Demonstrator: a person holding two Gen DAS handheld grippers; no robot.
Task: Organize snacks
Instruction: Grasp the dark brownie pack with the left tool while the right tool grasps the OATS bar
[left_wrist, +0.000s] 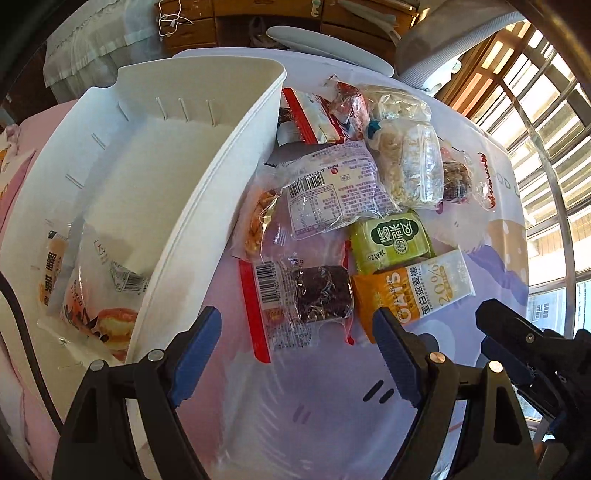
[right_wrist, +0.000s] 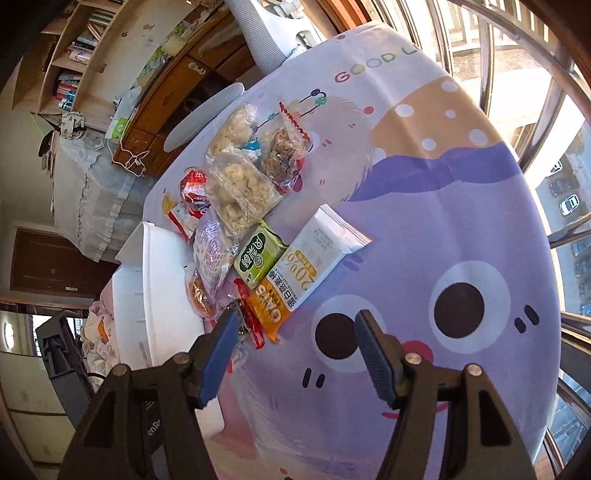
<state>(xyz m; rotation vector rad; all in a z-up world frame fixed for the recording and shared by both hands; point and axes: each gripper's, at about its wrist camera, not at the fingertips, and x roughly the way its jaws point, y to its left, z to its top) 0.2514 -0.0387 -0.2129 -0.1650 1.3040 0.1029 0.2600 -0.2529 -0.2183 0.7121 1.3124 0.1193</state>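
Observation:
A pile of wrapped snacks lies on the cartoon tablecloth (left_wrist: 491, 236). In the left wrist view my left gripper (left_wrist: 297, 319) stands open just above a dark cake packet (left_wrist: 321, 295) with a red edge. Beside it lie an orange-and-white oats bar (left_wrist: 413, 291), a green packet (left_wrist: 391, 240) and a printed clear packet (left_wrist: 332, 192). The white divided bin (left_wrist: 207, 192) on the left holds two packets (left_wrist: 99, 314) at its near end. My right gripper (right_wrist: 298, 319) is open and empty over the cloth, just right of the oats bar (right_wrist: 295, 277); it also shows at the lower right (left_wrist: 493, 332).
Bags of puffed rice (left_wrist: 413, 166) and red-and-white packets (left_wrist: 306, 118) lie at the far side of the pile. A white oval plate (left_wrist: 325, 44) sits at the table's far edge. A window grille (left_wrist: 535, 110) runs along the right. Bare cloth (right_wrist: 443, 240) spreads right of the pile.

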